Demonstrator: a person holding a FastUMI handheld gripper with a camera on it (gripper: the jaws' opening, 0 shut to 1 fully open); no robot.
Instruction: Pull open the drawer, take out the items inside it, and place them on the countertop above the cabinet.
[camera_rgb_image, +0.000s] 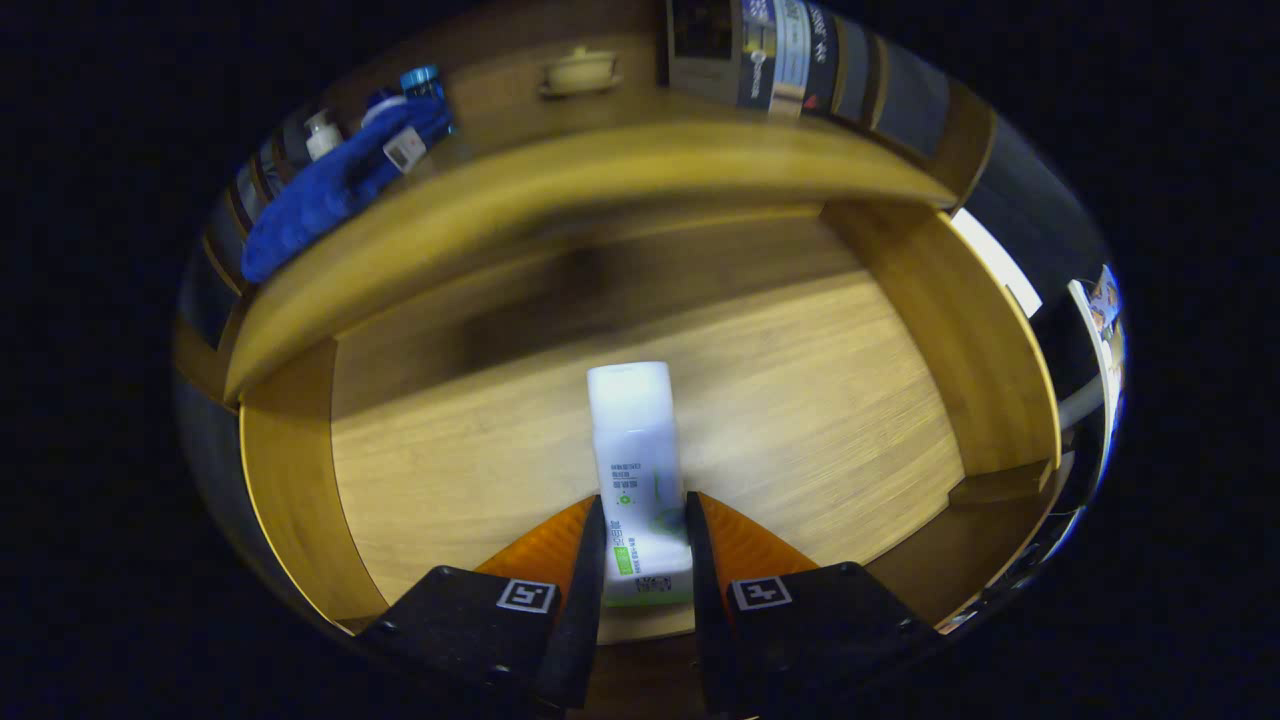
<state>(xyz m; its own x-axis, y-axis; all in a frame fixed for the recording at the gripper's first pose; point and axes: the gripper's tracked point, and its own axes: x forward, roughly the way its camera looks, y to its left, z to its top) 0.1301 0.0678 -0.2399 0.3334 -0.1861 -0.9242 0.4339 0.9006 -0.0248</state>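
The drawer (640, 330) is open; a tube (640, 470) is grasped by the tool (645, 520) inside, not yet placed on the table (560, 170).

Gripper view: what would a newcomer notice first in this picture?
First, the white tube with green print, clamped between the fingers of the gripper over the floor of the open wooden drawer. Next, the blue cloth lying on the countertop beyond the drawer, beside small bottles.
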